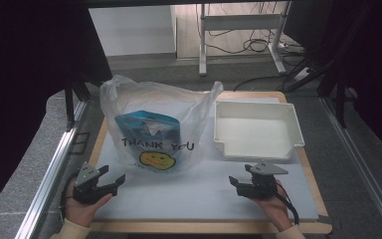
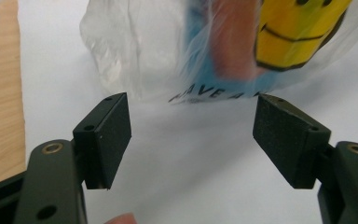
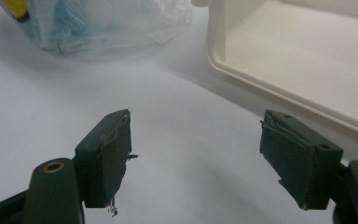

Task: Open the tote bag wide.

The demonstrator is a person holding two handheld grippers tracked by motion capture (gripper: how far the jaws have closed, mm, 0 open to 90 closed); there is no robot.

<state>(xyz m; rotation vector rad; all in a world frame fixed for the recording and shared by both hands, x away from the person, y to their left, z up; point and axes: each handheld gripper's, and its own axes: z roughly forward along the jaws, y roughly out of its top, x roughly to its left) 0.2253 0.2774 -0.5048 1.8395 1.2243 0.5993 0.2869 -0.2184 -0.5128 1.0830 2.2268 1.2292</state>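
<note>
A clear plastic bag (image 1: 154,124) printed "THANK YOU" with a yellow smiley stands at the middle left of the white table mat (image 1: 199,194). Inside it is a blue box (image 1: 146,127). My left gripper (image 1: 117,183) rests near the front left, short of the bag, open with nothing between its pads. In the left gripper view the bag (image 2: 144,51) lies just beyond the open left gripper (image 2: 191,116). My right gripper (image 1: 235,185) sits at the front right, open and empty. Ahead of the open right gripper (image 3: 196,126) are the bag (image 3: 102,23) and a tray's rim (image 3: 261,84).
A white, empty, shallow tray (image 1: 298,132) stands at the back right of the mat. The wooden table edge (image 1: 204,228) runs along the front. Metal rails (image 1: 49,174) flank the table, and desk legs with cables stand behind it.
</note>
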